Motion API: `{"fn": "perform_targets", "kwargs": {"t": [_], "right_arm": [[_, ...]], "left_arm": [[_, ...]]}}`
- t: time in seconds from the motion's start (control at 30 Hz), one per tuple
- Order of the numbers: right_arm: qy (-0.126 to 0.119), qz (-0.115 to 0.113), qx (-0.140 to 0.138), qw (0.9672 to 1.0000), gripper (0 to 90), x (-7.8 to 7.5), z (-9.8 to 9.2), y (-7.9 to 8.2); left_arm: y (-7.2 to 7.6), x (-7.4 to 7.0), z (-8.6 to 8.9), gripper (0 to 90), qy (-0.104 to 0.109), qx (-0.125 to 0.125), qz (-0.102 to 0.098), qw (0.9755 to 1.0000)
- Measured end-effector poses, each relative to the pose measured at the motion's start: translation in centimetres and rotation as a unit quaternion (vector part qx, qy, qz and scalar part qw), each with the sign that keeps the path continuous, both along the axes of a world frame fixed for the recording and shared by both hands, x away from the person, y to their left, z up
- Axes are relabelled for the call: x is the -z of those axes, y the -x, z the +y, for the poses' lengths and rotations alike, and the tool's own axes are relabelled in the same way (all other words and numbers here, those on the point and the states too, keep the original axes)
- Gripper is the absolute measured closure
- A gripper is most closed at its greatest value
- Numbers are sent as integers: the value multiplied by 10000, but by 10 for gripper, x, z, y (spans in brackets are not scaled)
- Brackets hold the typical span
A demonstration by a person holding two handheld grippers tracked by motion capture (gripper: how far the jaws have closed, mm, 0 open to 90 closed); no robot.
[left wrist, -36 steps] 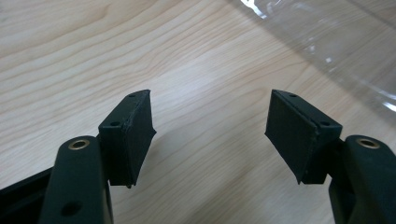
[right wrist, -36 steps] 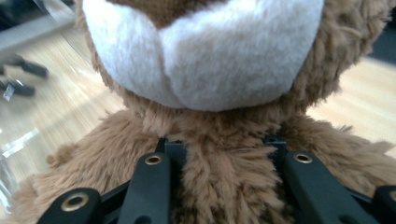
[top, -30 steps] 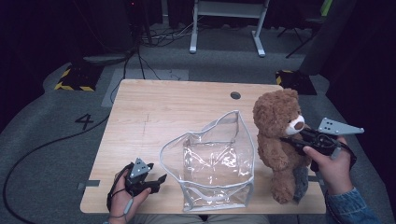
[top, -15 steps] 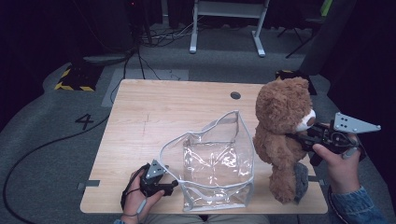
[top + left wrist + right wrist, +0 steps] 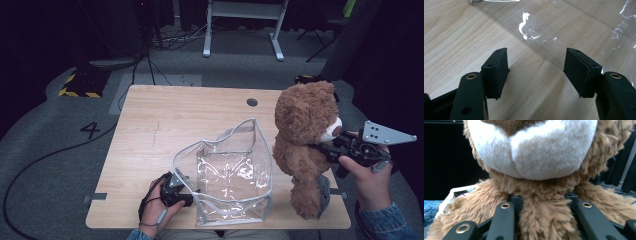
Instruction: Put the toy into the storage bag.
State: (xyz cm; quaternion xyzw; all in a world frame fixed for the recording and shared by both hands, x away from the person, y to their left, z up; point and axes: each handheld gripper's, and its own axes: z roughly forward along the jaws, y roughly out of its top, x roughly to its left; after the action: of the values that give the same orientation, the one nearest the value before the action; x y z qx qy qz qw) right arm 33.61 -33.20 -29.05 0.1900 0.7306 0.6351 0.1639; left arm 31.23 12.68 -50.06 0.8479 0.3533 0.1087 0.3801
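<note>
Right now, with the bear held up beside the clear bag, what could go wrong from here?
1. The right gripper is clamped only on fur below the teddy bear's chin; the soft plush could slip or swing as it is carried.
2. The clear bag looks limp, its rim sagging unevenly; the bear could catch the edge and fold it shut.
3. The left gripper, whose jaws have just been closing, stands open at the bag's base with nothing pinched, so the bag may slide when pushed.
</note>
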Motion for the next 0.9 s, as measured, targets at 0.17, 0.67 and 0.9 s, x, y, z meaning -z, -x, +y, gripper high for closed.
{"fn": "perform_targets", "kwargs": {"t": [0.17,0.67,0.9], "right_arm": [[42,-40,-53,10000,653,-5,3,5],[125,-379,-629,9972,650,-57,40,14],[80,-497,-1041,9933,648,-76,70,14]], "left_arm": [[-6,0,-5,378,9,15,-72,10000],[-9,0,-14,360,150,33,-86,9998],[-5,0,-8,341,190,-11,-90,9998]]}}
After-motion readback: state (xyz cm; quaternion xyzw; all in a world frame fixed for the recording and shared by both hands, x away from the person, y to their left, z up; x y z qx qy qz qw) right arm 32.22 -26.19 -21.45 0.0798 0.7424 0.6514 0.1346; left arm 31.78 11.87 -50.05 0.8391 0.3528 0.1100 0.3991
